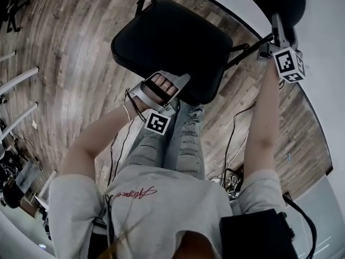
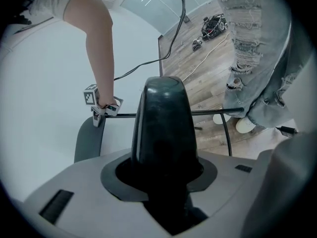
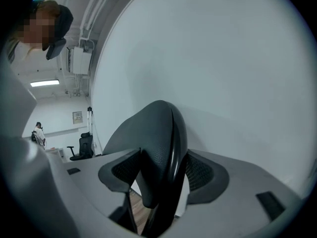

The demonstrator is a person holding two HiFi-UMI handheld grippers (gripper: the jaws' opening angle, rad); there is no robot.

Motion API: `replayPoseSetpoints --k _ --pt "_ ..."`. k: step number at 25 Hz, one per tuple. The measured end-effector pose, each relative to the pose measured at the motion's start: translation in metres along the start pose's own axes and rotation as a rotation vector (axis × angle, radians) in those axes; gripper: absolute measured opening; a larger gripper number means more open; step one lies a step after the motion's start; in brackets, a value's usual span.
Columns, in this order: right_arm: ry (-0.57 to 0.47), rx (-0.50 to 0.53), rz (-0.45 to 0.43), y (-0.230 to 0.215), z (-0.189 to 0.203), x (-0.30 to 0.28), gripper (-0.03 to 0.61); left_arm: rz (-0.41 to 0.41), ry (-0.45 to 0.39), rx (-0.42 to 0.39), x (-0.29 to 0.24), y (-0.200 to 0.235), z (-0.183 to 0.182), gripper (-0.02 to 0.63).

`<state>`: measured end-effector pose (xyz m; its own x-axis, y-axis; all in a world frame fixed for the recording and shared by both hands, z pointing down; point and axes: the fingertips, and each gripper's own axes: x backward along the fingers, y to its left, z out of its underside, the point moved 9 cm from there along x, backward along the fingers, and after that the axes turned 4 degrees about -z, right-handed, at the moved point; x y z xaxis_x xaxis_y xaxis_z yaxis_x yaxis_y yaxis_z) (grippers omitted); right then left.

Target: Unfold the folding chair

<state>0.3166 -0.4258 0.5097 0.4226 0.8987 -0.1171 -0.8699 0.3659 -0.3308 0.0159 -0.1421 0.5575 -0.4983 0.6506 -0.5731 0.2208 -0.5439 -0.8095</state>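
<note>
Below me runs a wood-plank floor (image 1: 64, 63), meeting a plain white wall (image 3: 223, 58). A tangle of cables (image 2: 213, 25) lies on the boards. Far off, an office chair (image 3: 85, 145) stands under a ceiling light (image 3: 44, 83).

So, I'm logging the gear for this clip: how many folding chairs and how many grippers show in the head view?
Folding chair: 1
Grippers: 2 (left gripper, right gripper)
Total: 3
</note>
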Motion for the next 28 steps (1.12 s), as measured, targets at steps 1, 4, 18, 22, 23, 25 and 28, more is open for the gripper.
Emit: replayPoseSetpoints --k 1,4,18,22,23,25,28 --pt "-0.033 0.027 0.017 0.001 0.004 0.002 0.253 -0.01 -0.002 0.0 0.002 -0.007 -0.001 0.19" --pt "-0.226 0.128 0.153 0.001 0.005 0.035 0.261 -0.046 -0.003 0.001 0.012 -0.03 -0.008 0.195" --pt "0.053 0.346 -0.354 0.297 0.127 0.179 0.017 -0.235 0.024 -0.055 0.026 -0.088 -0.01 0.199" --pt "0.088 0.388 -0.294 0.311 0.153 0.2 0.017 -0.276 0.041 -0.056 0.03 -0.098 -0.011 0.199" --pt "0.098 0.382 -0.275 0.312 0.162 0.208 0.017 -0.281 0.042 -0.055 0.032 -0.101 -0.011 0.198" --pt "0.072 0.391 -0.258 0.317 0.174 0.221 0.017 -0.289 0.042 -0.055 0.035 -0.109 -0.012 0.198" --pt "0.064 0.371 -0.207 0.328 0.191 0.233 0.017 -0.302 0.034 -0.061 0.047 -0.131 -0.011 0.199"
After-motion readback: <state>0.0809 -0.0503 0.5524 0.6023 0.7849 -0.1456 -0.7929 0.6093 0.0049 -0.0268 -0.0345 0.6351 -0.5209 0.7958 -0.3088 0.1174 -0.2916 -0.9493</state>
